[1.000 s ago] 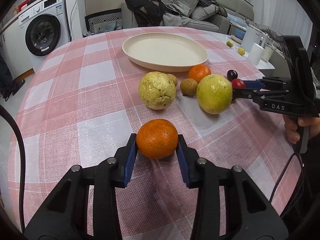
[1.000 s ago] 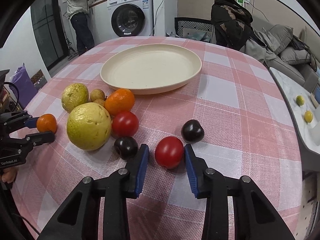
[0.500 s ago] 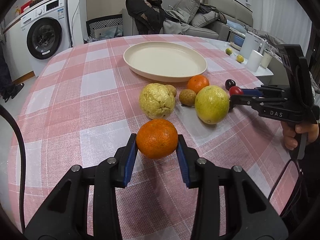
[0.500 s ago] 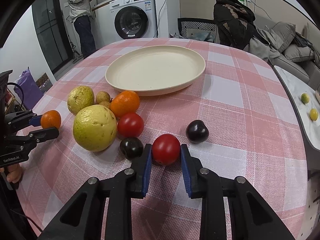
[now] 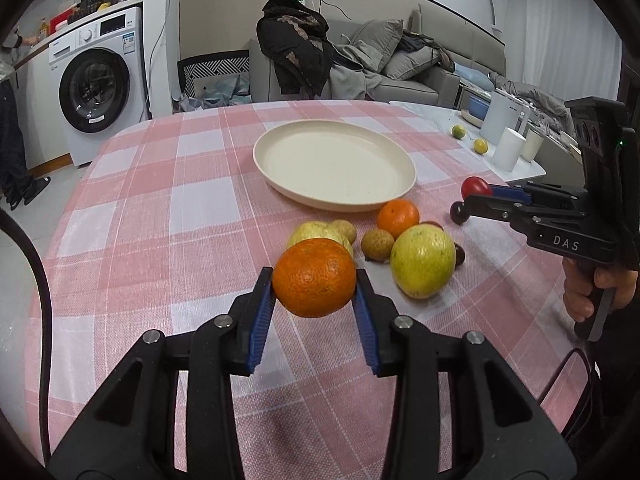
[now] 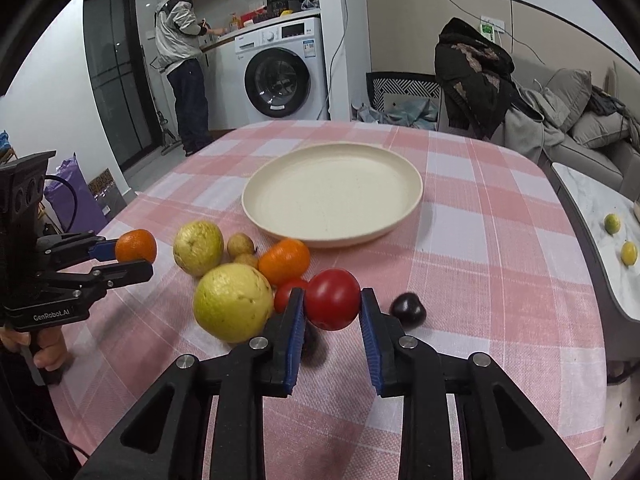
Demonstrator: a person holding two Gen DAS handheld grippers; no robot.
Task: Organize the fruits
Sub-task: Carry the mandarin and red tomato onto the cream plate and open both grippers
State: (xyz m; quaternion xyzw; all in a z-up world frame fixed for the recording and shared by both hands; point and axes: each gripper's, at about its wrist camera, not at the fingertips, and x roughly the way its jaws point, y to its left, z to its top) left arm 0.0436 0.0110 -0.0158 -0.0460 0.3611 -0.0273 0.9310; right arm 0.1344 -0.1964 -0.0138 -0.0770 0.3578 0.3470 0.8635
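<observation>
My left gripper (image 5: 315, 280) is shut on an orange tangerine (image 5: 314, 277) and holds it above the pink checked cloth; it also shows in the right wrist view (image 6: 136, 248). My right gripper (image 6: 332, 304) is shut on a red tomato (image 6: 333, 299), lifted off the cloth; it shows in the left wrist view (image 5: 476, 192) too. A cream plate (image 6: 332, 194) lies empty beyond both. On the cloth lie two yellow-green guavas (image 6: 233, 302) (image 6: 198, 247), a second tangerine (image 6: 285, 266), small brown fruits (image 6: 240, 245), another tomato (image 6: 286, 293) and a dark plum (image 6: 408, 311).
A white side table (image 6: 592, 216) with two small citrus fruits (image 6: 612, 223) and white cups (image 5: 508, 148) stands to the right. A washing machine (image 6: 280, 76), a person (image 6: 184, 60), a chair with clothes (image 6: 472, 72) and a sofa lie beyond the table.
Both grippers have lifted their fruit off the cloth. The right gripper closed on the tomato, which was between open fingers one second ago.
</observation>
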